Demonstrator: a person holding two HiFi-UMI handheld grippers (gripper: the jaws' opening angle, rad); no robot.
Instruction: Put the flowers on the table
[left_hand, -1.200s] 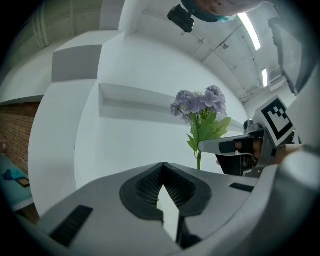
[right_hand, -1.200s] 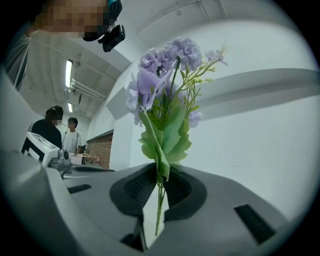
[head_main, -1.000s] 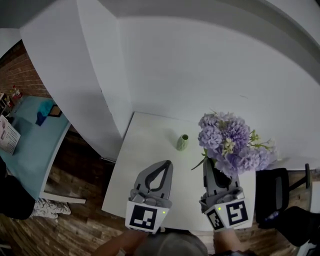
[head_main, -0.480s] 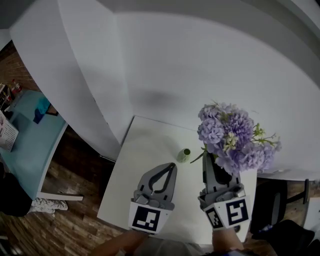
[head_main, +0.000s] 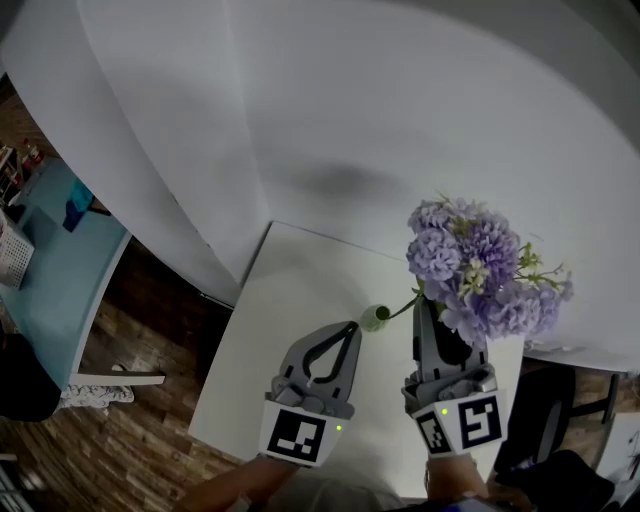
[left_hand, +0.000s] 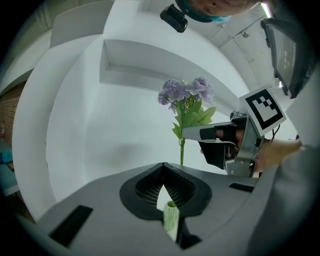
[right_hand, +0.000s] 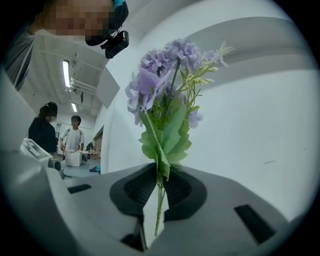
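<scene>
Flowers, frilly lilac, thin stems pinched by right tongs; left tongs pressed together.

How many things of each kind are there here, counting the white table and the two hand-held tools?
bunch of purple flowers: 1
green vase: 1
white table: 1
grippers: 2, the left gripper and the right gripper
Total: 5

The vase's base is hidden behind the left gripper, lower centre. The flowers' stem ends are concealed inside the right gripper. The chair is cut off, lower right.
</scene>
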